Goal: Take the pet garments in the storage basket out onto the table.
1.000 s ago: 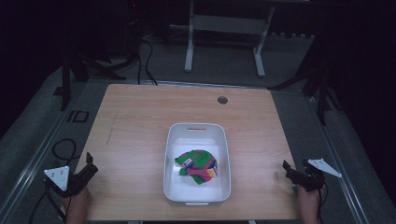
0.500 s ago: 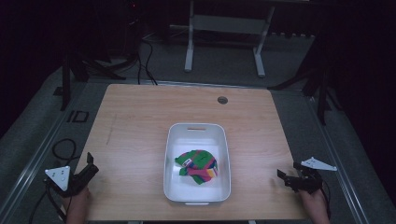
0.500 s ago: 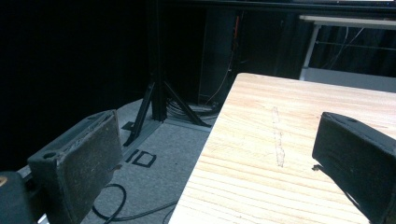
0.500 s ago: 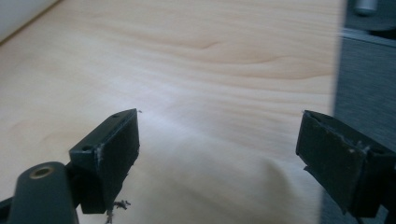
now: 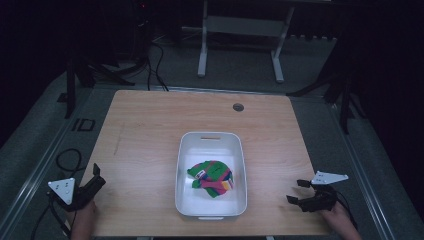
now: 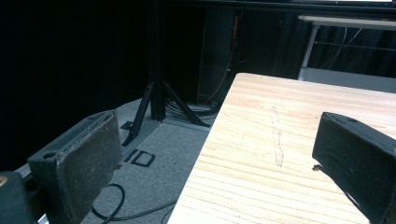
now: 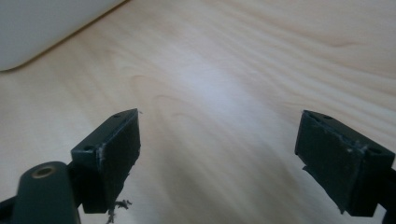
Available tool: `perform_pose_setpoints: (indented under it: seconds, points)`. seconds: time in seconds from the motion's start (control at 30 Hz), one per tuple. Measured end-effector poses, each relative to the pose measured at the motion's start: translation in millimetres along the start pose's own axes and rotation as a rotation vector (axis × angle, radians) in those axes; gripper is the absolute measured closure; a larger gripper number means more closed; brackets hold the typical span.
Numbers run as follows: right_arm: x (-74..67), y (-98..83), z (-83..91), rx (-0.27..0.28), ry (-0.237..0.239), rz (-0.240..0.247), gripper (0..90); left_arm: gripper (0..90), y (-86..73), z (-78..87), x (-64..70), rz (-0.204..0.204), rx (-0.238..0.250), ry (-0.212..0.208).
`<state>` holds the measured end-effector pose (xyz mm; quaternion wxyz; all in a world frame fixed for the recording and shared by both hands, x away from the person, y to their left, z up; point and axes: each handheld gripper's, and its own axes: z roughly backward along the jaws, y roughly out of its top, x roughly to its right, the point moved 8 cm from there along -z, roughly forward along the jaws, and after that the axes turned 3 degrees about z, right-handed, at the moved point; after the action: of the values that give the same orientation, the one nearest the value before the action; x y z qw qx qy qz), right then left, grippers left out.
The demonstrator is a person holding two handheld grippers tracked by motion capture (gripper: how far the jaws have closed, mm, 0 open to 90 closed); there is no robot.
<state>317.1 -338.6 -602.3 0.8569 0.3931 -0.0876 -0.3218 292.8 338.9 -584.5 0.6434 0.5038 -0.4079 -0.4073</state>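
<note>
from the high view i see the white tub (image 5: 211,144) sitting a little toward my side of the middle of the wooden table (image 5: 150,130), and the bundle of bright cloth (image 5: 212,178), green, pink, yellow and purple, lies inside it toward the near end. neither tool touches the tub or the cloth. my left gripper (image 5: 95,178) hangs at the near left corner, right at the table's edge, well apart from the tub, with the grey three-cornered plate (image 5: 62,187) on top of it. my right gripper (image 5: 296,191) sits low over the near right part of the table, pointing inward at the tub and closer to it than the left one is.

the left gripper (image 6: 224,158) view gives me what the overhead cannot: the jaws stand wide apart with nothing between them, one hanging out over the grey floor (image 6: 154,154) and the other over the wood, and a pale scuff mark (image 6: 276,137) runs along the grain ahead. the tub is outside this frame.

the right gripper (image 7: 219,135) view looks steeply down at the bare wood; its jaws are spread wide too and hold nothing. a rounded corner of the white tub (image 7: 42,28) peeks in at the upper left, near but not touching. the cloth is not to be made out from here; the tub wall hides it.
</note>
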Motion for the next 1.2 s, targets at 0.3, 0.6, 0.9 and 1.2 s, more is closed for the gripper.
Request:
perform_pose_setpoints:
  seconds: [0.3, 0.6, 0.9, 1.2]
  points:
    - [-34.5, 12.9, -15.4, -0.061, 0.124, 0.127, 14.0, 1.9, -0.1, -0.1, 0.3, -0.002, -0.002, -0.005]
    - [-57.2, 31.2, -18.0, -0.084, 0.218, 0.167, 14.4, 1.9, -0.6, -0.7, 1.8, -0.007, -0.005, -0.016]
    - [-77.0, 56.6, -18.2, -0.084, 0.255, 0.229, 14.4, 1.9, -0.9, -0.9, 2.2, -0.008, -0.008, -0.022]
    - [-94.0, 83.7, -11.6, -0.069, 0.277, 0.280, 14.1, 1.8, -1.0, -1.0, 2.3, -0.007, -0.010, -0.022]
